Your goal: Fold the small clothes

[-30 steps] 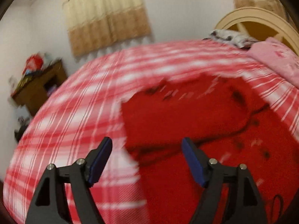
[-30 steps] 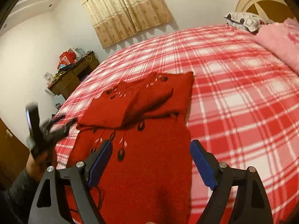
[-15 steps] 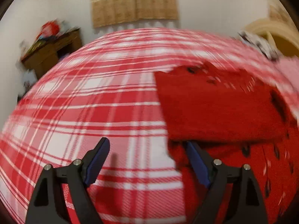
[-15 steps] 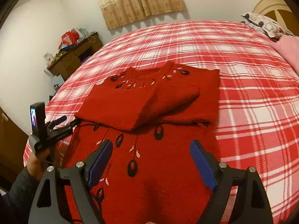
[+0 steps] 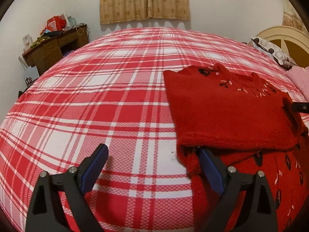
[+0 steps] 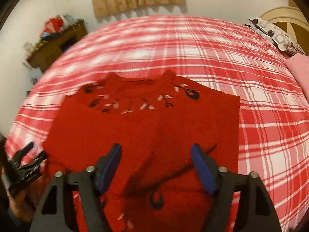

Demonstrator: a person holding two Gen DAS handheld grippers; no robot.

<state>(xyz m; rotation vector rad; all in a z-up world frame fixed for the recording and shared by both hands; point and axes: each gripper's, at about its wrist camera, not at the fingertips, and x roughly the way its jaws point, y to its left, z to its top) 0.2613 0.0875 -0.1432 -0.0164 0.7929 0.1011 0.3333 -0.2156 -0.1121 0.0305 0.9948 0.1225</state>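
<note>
A red knitted sweater (image 5: 227, 114) with black and white embroidery lies on the red and white plaid bed (image 5: 108, 100), its sleeves folded across the chest. My left gripper (image 5: 152, 150) is at the sweater's left edge, jaws wide and still opening. Its right finger (image 5: 209, 166) is tucked against the folded sleeve's edge, and its left finger is over bare bedspread. My right gripper (image 6: 156, 147) hovers over the sweater (image 6: 143, 123) at the folded sleeves, jaws closing, with no fabric seen pinched. In the blurred right wrist view the left gripper (image 6: 25, 164) shows at the sweater's left side.
A wooden desk (image 5: 56, 48) piled with clutter stands beyond the bed's far left corner, under a beige curtain (image 5: 144, 0). A patterned pillow (image 5: 270, 51), a pink blanket (image 5: 299, 79) and a cream headboard (image 5: 285, 38) are at the right. Bare bedspread spreads left of the sweater.
The left gripper swung to the sweater's left edge, came lower and opened wider. The right gripper moved forward over the folded sleeves and its jaws narrowed.
</note>
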